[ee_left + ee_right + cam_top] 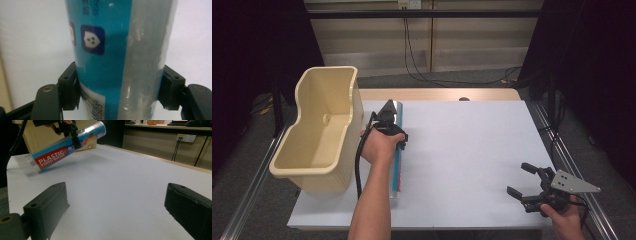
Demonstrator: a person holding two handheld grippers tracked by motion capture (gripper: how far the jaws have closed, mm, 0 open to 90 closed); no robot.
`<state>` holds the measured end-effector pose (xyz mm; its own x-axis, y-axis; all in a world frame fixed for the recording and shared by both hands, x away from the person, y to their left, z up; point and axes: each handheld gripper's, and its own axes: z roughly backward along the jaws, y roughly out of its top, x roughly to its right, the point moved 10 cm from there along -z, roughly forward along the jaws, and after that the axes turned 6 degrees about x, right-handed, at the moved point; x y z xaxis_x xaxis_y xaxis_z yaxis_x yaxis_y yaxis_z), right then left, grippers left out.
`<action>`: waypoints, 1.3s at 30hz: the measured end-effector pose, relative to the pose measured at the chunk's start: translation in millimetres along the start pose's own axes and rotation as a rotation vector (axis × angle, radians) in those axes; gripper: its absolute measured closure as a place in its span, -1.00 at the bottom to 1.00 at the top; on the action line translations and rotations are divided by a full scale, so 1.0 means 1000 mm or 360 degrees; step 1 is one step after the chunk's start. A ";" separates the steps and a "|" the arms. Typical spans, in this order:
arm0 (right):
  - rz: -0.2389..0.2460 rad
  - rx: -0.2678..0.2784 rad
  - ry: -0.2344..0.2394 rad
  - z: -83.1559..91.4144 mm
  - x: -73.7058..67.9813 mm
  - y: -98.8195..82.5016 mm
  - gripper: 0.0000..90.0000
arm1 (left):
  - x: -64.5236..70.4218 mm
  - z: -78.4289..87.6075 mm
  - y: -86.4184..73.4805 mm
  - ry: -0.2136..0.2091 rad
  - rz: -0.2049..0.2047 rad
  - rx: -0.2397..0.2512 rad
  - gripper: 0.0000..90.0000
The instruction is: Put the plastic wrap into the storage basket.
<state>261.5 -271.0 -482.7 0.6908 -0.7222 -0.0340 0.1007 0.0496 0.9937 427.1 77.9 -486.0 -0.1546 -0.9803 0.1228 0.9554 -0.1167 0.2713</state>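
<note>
Your plastic wrap roll (65, 145) is teal and silver with a red, white-lettered label. At nine o'clock of it, your bin (319, 130) is cream.

You have one roll (66, 145) of plastic wrap, one cream bin (319, 127) and one white surface (462, 165) before you. You work with two grippers: one left gripper (388, 111) and one right gripper (518, 179). Each gripper has two black jaws. Behind the surface hang two dark cables (412, 55).
</note>
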 end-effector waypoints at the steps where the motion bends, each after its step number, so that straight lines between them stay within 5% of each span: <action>1: 0.0000 0.0000 0.0000 0.000 0.000 0.000 -0.91 | 0.000 0.000 0.000 0.0000 0.0000 0.0000 -0.28; 5: 0.0005 0.0006 0.0005 0.000 -0.001 0.001 -0.91 | 0.000 0.006 0.004 -0.0046 0.0028 0.0046 -0.28; 11: 0.0005 0.0003 0.0006 -0.001 -0.001 0.001 -0.91 | -0.002 -0.015 -0.001 -0.0028 0.0043 0.0080 -0.29; 22: 0.0005 0.0000 0.0003 -0.001 -0.001 0.000 -0.91 | -0.005 -0.036 -0.010 0.0072 0.0033 0.0122 -0.29; 28: 0.0011 0.0004 0.0009 -0.001 -0.003 0.001 -0.91 | -0.012 -0.046 -0.025 0.0133 0.0046 0.0082 -0.29; 30: 0.0011 0.0005 0.0014 -0.001 -0.003 0.001 -0.91 | -0.012 -0.046 -0.026 0.0118 0.0053 0.0132 -0.29; 37: 0.0020 -0.0003 0.0020 -0.002 -0.005 0.001 -0.91 | -0.011 -0.040 -0.037 0.0102 0.0042 0.0121 -0.33; 39: 0.0023 -0.0005 0.0017 -0.003 -0.005 0.001 -0.91 | -0.009 -0.036 -0.041 0.0090 0.0023 0.0125 -0.51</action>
<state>259.8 -265.4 -481.8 0.6999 -0.7139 -0.0209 0.0929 0.0620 0.9937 398.4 85.4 -532.5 -0.1244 -0.9895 0.0740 0.9345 -0.0917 0.3441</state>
